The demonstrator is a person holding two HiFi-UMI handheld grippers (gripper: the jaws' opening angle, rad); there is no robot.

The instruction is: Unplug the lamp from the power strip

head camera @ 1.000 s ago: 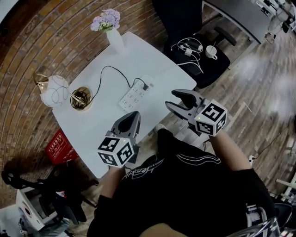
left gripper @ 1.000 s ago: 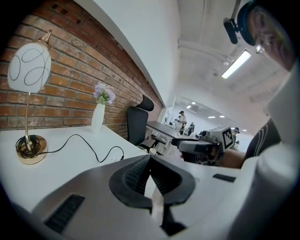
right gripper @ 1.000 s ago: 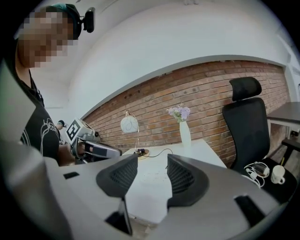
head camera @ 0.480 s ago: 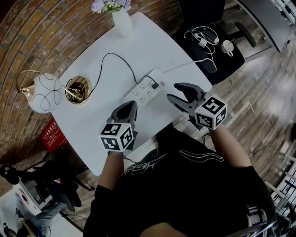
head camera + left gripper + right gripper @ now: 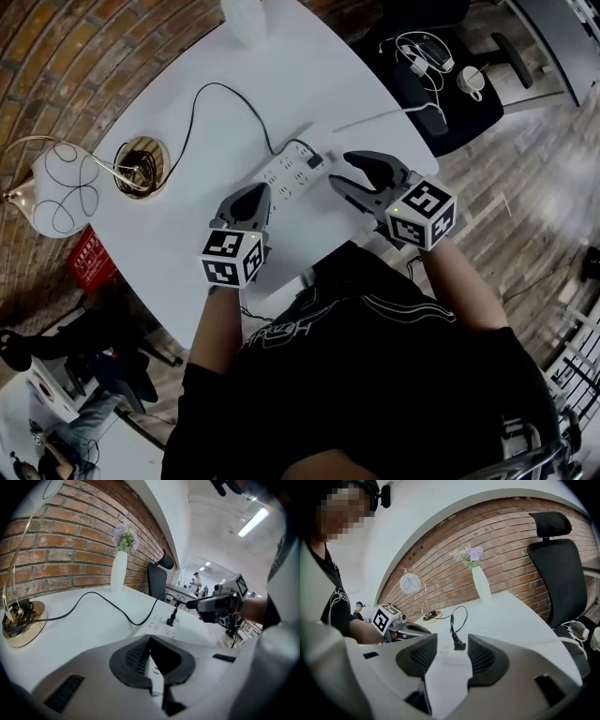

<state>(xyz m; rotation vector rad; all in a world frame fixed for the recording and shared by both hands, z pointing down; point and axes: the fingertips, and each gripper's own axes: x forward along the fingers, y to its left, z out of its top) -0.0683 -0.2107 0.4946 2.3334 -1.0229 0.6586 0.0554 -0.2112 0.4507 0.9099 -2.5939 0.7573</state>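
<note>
A white power strip (image 5: 289, 171) lies on the white table (image 5: 187, 234), with the lamp's black plug (image 5: 317, 161) standing in its right end. The black cord (image 5: 192, 108) runs from it to the gold lamp base (image 5: 138, 167), beside the white globe (image 5: 61, 192). My right gripper (image 5: 340, 170) is open, just right of the plug and not touching it. In the right gripper view the plug (image 5: 458, 644) stands ahead, in line with the gap between the jaws of that gripper (image 5: 452, 641). My left gripper (image 5: 251, 199) is shut and empty, near the strip's front side (image 5: 161, 623).
A white vase (image 5: 242, 14) with purple flowers stands at the table's far edge. A black office chair (image 5: 441, 75) with cables and a cup sits to the right. A white cable (image 5: 375, 117) crosses the table corner. A red box (image 5: 84, 262) is on the floor.
Both grippers have moved forward over the table toward the power strip. The right gripper is now close to the plug; the left is close to the strip. The jaws kept their states.
</note>
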